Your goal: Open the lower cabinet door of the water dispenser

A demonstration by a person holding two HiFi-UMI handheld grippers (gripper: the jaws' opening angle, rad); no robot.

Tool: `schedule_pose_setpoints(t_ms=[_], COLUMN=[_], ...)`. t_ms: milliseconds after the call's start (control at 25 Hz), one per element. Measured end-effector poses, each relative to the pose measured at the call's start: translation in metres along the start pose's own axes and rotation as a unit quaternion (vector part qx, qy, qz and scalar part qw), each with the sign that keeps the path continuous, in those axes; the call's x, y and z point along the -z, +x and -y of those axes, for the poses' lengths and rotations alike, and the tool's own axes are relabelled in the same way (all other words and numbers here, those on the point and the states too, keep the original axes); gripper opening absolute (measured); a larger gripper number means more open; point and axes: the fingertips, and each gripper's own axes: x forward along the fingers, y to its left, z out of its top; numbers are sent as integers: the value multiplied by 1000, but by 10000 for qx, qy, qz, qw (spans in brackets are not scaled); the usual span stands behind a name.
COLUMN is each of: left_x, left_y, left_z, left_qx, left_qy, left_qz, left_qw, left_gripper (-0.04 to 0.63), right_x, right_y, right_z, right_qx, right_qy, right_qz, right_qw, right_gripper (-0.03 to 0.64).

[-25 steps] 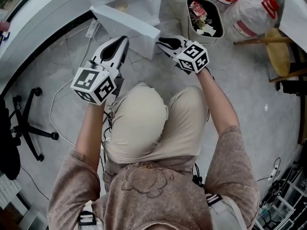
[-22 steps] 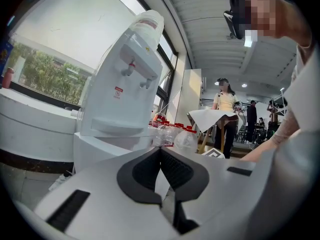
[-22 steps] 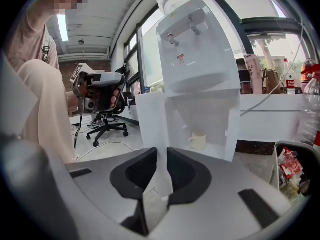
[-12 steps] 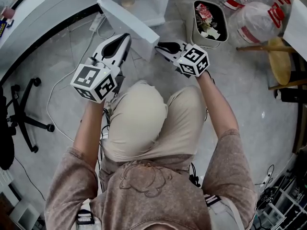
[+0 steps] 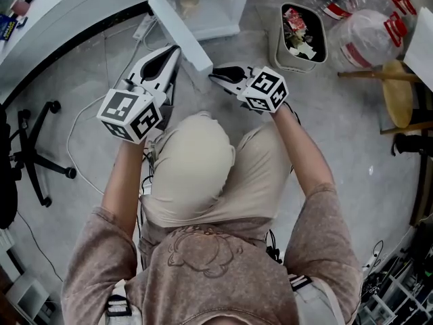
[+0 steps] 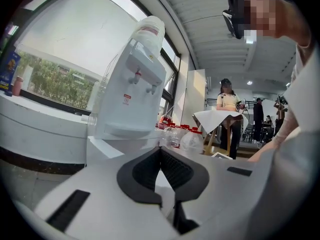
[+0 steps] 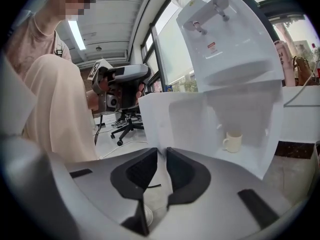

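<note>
Room: we see a grey floor (image 5: pixel 352 114), with the water dispenser (image 7: pixel 225 39) at its edge beside the curved white counter (image 5: pixel 67 12) | Door: cabinet door (image 5: pixel 179 32) stands swung out, cup (image 7: pixel 231 141) inside | Right gripper (image 7: pixel 162 151): jaws just closing, pinching the door's free edge | Left gripper (image 6: pixel 160 150): we read its jaws as pressed together, holding nothing

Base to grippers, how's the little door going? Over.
Right gripper jaws just closing, pinching lower cabinet door edge. Door open, cup inside. Left gripper shut, empty. Nothing seen in the way.
</note>
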Motion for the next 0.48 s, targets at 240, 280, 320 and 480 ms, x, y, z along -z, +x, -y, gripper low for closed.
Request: schedule_pose_setpoints(t_ms=[240,280,320,480], left_x=[2,3,4,4], left_y=[-8,-10,-11,-17], left_z=[-4,-4,-5,-8], left_qx=[-119,-140,-162,-245], left_qy=[11,12,15,28], left_qz=[-15,-20,-24,-31], left_qw=[9999,9999,9999,9997], left_gripper=[17,17,17,17], right_x=[-3,-4,-5,-7], right_y=[15,18,21,31], right_z=[-17,-19,-22,-33], right_qx=[-229,-273,-313,-457], right_qy=[16,7,-10,-71], right_qz=[122,135,144,153], right_qw=[9997,9995,9994,9988], right_gripper=[60,58,57,52])
